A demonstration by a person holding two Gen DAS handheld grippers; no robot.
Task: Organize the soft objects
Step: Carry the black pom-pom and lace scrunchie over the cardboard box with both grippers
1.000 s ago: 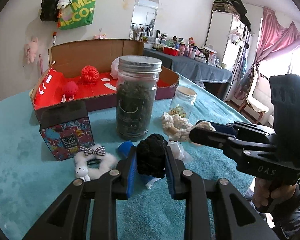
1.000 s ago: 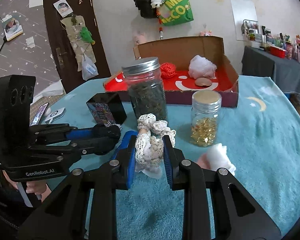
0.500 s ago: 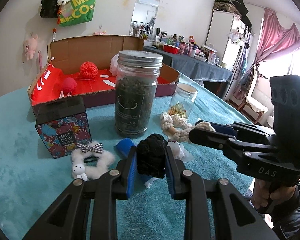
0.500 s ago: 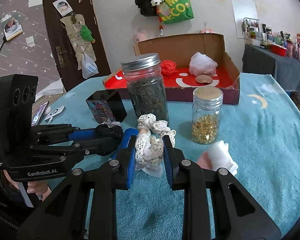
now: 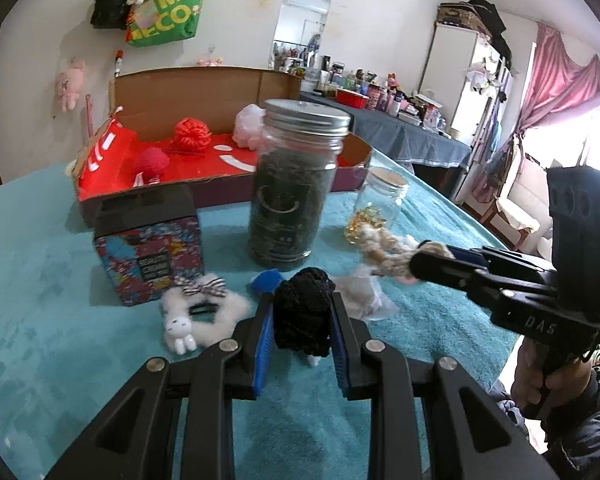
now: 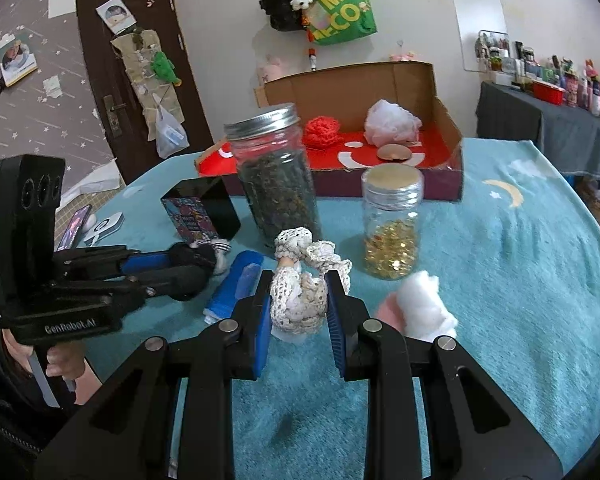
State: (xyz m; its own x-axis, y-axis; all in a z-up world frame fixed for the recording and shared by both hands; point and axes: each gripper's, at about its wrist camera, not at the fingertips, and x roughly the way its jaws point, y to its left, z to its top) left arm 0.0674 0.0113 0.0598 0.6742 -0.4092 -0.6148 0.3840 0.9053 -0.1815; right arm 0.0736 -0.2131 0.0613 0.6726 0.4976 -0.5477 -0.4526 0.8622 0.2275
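Note:
My left gripper (image 5: 300,312) is shut on a black knitted piece (image 5: 302,320), held just above the teal cloth. My right gripper (image 6: 299,296) is shut on a cream lace crochet piece (image 6: 298,304), whose frilled end sticks out past the fingertips. The two grippers hang side by side, the left gripper (image 6: 188,264) to the left of the right gripper (image 5: 432,264). Behind the jars stands an open cardboard box (image 5: 188,88) with a red floor. It holds a red yarn ball (image 5: 192,134), a red pom (image 5: 152,162) and a white mesh puff (image 6: 394,124).
A tall jar of dark leaves (image 5: 290,184), a small jar of gold bits (image 6: 392,224) and a patterned box (image 5: 150,240) stand between the grippers and the cardboard box. A fluffy white bunny scrunchie (image 5: 204,308), a blue item (image 6: 236,284) and a white-pink wad (image 6: 420,308) lie on the cloth.

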